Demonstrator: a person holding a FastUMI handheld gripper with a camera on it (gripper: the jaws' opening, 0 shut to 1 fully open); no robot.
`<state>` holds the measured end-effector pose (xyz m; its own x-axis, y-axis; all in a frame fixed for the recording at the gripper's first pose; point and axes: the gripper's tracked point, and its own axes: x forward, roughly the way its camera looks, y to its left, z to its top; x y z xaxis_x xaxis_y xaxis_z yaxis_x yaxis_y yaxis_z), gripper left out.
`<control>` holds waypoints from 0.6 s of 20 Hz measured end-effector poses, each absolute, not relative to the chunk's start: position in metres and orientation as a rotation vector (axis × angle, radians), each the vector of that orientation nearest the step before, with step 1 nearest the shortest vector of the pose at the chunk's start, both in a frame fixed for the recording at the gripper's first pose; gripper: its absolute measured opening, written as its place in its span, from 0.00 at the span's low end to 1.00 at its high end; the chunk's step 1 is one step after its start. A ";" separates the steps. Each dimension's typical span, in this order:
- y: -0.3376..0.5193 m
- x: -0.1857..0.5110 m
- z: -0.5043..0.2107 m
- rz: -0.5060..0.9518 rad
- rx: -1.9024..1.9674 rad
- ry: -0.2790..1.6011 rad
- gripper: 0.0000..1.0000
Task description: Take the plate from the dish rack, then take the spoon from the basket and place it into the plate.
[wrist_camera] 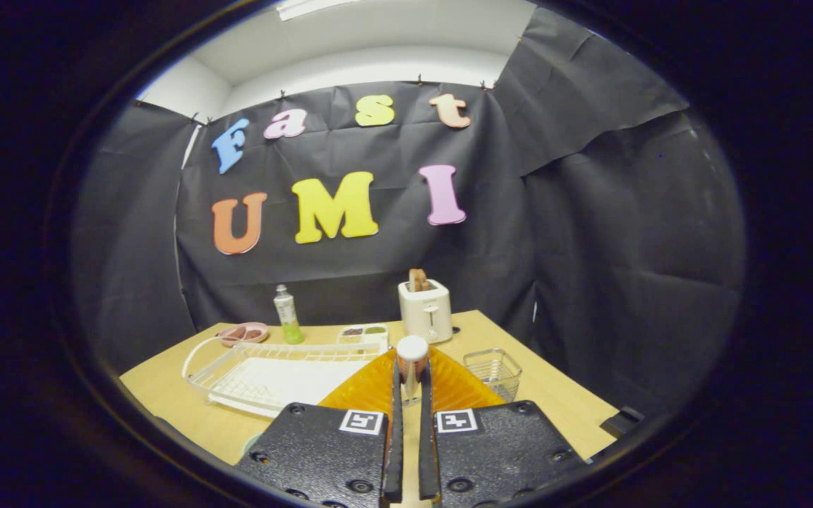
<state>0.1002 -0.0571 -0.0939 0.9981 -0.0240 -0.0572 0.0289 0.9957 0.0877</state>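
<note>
My gripper (411,386) is held above the wooden table (562,402), shut on a spoon (412,351). The spoon stands upright between the fingers, its white rounded end poking up past the fingertips and its brownish handle pinched in the narrow gap. The wire basket (493,371) sits just right of the fingers and looks empty. The white dish rack (272,377) lies to the left of the fingers, with no plate standing in it. A pale rounded edge, possibly the plate (248,446), peeks out beside the gripper body on the near left; most of it is hidden.
A white toaster (425,310) with bread in it stands beyond the fingers. Along the back of the table are a green-and-white bottle (286,315), a pink dish (243,333) and a small compartment tray (364,332). Black cloth walls close in behind and to the right.
</note>
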 end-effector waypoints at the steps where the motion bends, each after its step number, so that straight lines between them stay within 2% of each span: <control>1: -0.046 0.100 -0.100 -0.007 0.081 0.068 0.14; 9: 0.056 0.103 -0.141 0.159 0.050 0.167 0.15; 12: 0.075 0.104 -0.151 0.181 0.024 0.192 0.16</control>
<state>0.1036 0.0750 -0.1509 0.9656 0.1807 -0.1872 -0.1761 0.9835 0.0412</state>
